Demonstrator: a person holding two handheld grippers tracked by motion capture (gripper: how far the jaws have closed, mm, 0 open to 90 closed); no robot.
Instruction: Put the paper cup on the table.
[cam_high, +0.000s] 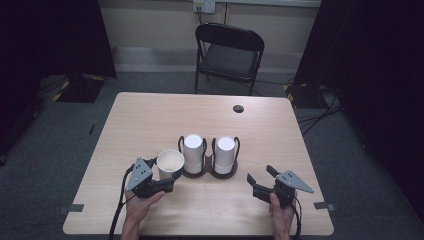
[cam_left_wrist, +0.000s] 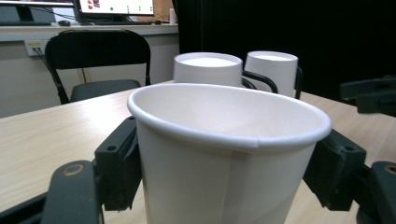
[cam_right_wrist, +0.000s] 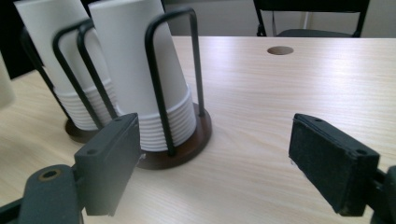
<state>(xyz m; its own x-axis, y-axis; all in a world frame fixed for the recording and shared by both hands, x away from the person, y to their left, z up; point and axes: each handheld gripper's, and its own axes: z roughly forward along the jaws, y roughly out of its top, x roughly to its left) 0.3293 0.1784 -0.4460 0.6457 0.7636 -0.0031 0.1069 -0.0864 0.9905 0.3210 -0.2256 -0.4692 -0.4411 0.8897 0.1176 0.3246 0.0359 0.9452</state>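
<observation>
Jaws of the left gripper (cam_high: 167, 184) clamp a single paper cup (cam_high: 170, 163), upright, just left of the cup holder (cam_high: 209, 172); one cup looks pulled. Two inverted stacks (cam_high: 193, 152) remain. Right gripper (cam_high: 260, 179) gapes empty beside it, next pull probably pending.

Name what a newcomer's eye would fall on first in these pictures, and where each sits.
First, the open paper cup clamped in the left tool, near the table's front left. Beside it, mid-table, two stacks of upturned white cups stand in a black wire holder. The right tool hangs open with nothing between its jaws at the front right.
</observation>
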